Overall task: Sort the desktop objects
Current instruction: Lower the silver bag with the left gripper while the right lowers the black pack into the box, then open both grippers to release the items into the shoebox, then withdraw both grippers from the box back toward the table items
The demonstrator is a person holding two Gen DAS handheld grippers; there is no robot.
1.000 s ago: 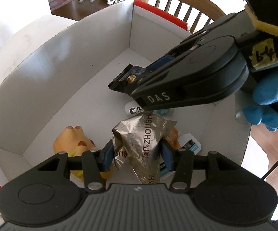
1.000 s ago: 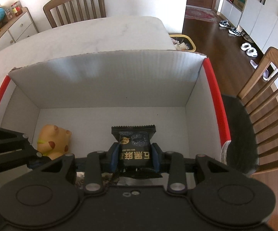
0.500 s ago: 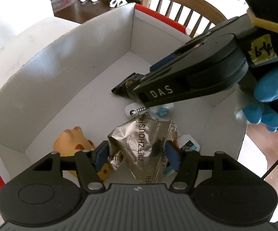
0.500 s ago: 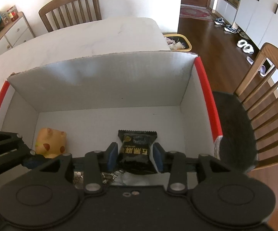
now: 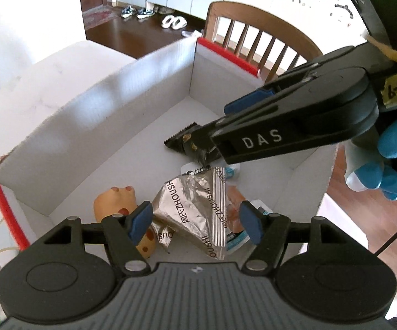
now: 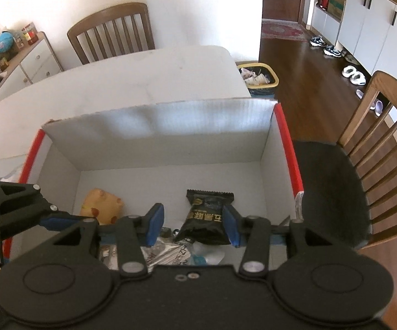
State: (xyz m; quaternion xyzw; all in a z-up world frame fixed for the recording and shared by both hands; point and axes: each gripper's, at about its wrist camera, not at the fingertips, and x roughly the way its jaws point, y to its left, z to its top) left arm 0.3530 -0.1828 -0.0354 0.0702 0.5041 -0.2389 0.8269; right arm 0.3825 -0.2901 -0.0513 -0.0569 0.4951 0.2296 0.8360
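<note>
Both packets have left their grips since the earlier frames: the silver foil packet (image 5: 195, 209) and the black snack packet (image 6: 208, 217) were pinched then, and each now lies loose on the floor of the white box (image 6: 157, 132).

I read the left gripper (image 5: 195, 224) as wide and opening, its blue pads (image 5: 140, 221) clear of the foil on both sides. I read the right gripper (image 6: 193, 224) as narrower and also opening; the black packet sits between its jaws, but I see a gap at the left pad (the right pad looks very close, and contact there cannot be ruled out).

Placement, relative to the box: the foil packet rests near the near wall on top of other small packets, the black packet just beyond it toward the centre, and the yellow plush toy (image 6: 102, 206) at the left wall.

Procedure for the release step, as I judge it:
1. Finish opening before lifting, so no packet edge drags upward.
2. Withdraw each tool straight back along its fingers.
3. Keep the two tools apart; they overlap closely above the box.
</note>
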